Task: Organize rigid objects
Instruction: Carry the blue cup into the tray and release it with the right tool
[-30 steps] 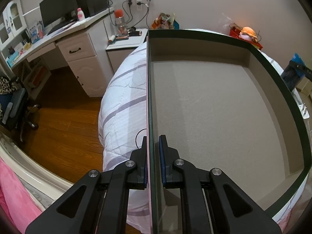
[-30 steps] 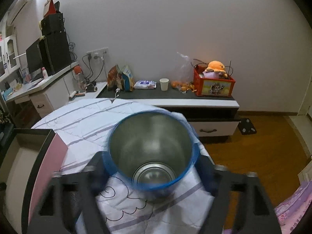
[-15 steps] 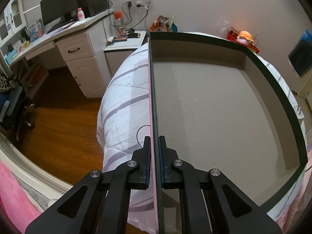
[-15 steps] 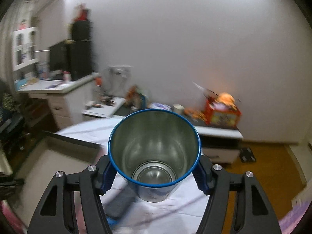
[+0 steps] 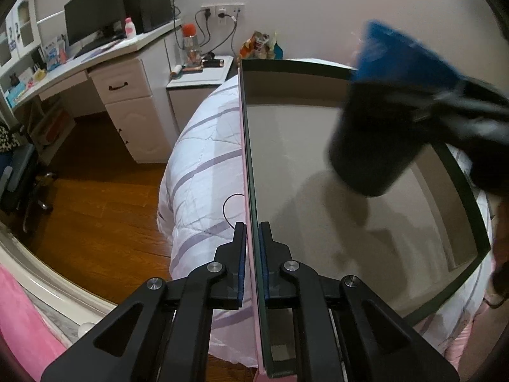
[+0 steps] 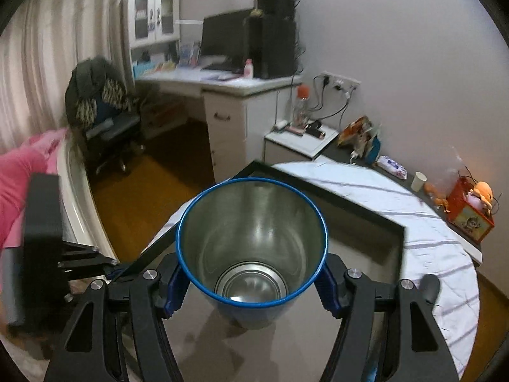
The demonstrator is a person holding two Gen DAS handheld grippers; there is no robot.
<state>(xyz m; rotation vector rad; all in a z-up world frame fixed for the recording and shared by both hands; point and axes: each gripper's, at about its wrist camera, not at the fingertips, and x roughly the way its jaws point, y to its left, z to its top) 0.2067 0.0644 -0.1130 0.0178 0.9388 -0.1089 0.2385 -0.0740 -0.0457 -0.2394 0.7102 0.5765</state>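
Where the left wrist view looks down, the left gripper (image 5: 252,238) is pinched tight on the near wall of a shallow box (image 5: 375,73) resting on the striped bedspread (image 5: 203,165), and a blurred blue cup (image 5: 381,121) hangs above the box's far right corner. From the right wrist view, the right gripper (image 6: 251,283) stands partly spread, its blue pads (image 6: 173,289) pressed on either side of the steel-lined cup (image 6: 251,238), which hangs upright above the box's floor (image 6: 356,261), near its left edge.

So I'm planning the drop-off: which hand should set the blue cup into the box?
Right: the right gripper already grips the blue cup above the box; the left gripper pinches its wall.
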